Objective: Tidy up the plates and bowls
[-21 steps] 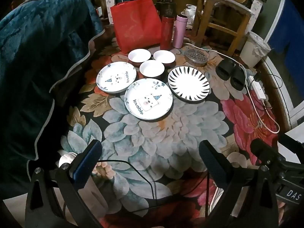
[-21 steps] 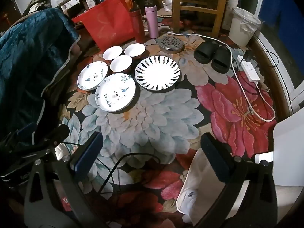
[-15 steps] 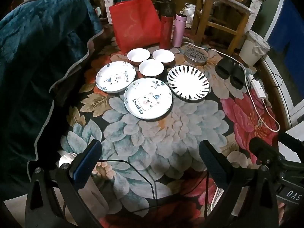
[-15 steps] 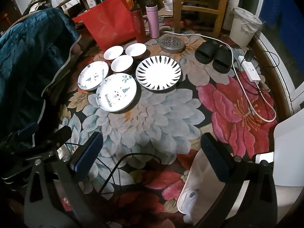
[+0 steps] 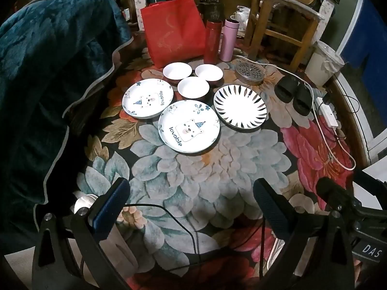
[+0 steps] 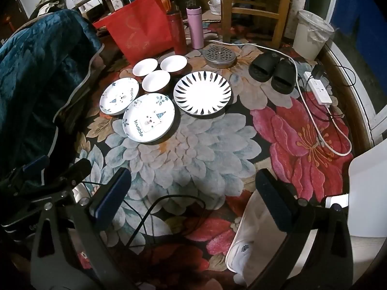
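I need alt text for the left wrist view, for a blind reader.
Three plates and three small white bowls lie apart on a flowered rug. The open left gripper hovers before them, holding nothing.

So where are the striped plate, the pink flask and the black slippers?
striped plate [image 6: 202, 93], right wrist view, on its plain white centre.
pink flask [image 6: 195, 27], right wrist view, on the middle of its body.
black slippers [image 6: 273, 72], right wrist view, where the two slippers meet.
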